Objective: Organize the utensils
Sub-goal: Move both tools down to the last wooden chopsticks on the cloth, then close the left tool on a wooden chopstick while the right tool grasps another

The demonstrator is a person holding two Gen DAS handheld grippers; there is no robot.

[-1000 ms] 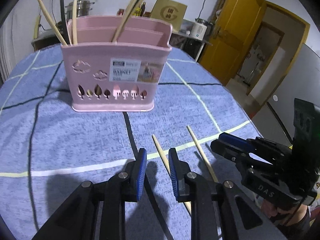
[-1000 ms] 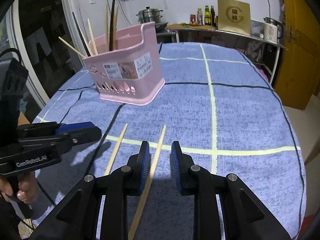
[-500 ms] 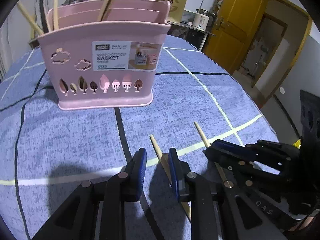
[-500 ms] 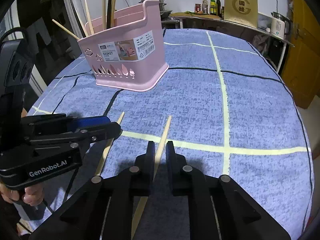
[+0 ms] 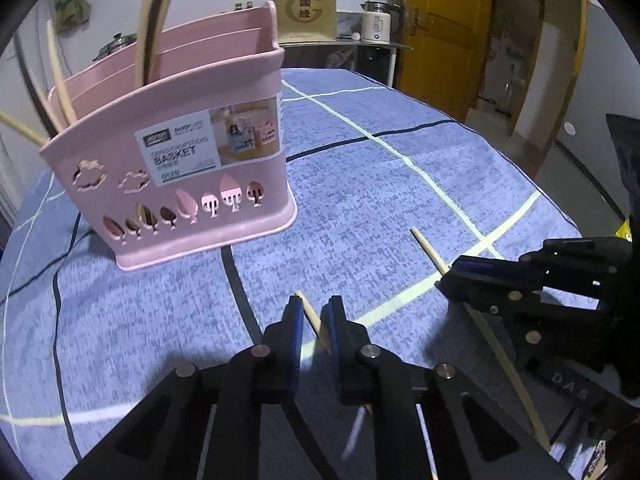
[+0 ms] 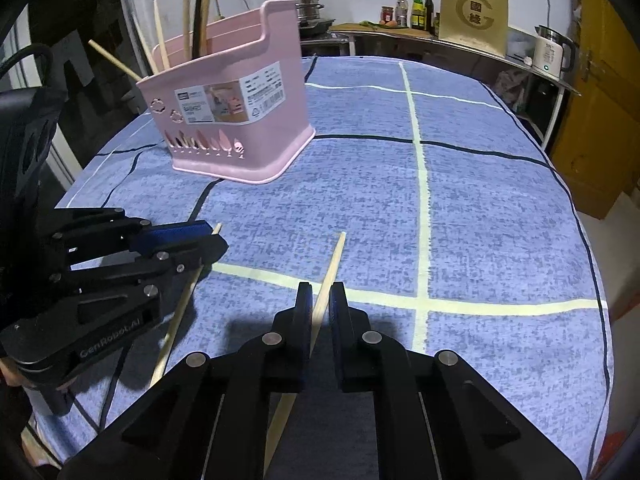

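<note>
Home kitchen: steamer pot (image 6: 306,0), kettle (image 6: 554,53)

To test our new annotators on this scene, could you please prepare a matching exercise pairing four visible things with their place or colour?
Things:
1. basket
2. kettle
3. chopstick
4. door

Descriptions:
A. between the jaws of the right gripper
B. yellow, at the room's edge
C. pink, standing on the blue cloth
D. white, on the counter

Pairs: 1-C; 2-D; 3-A; 4-B
</note>
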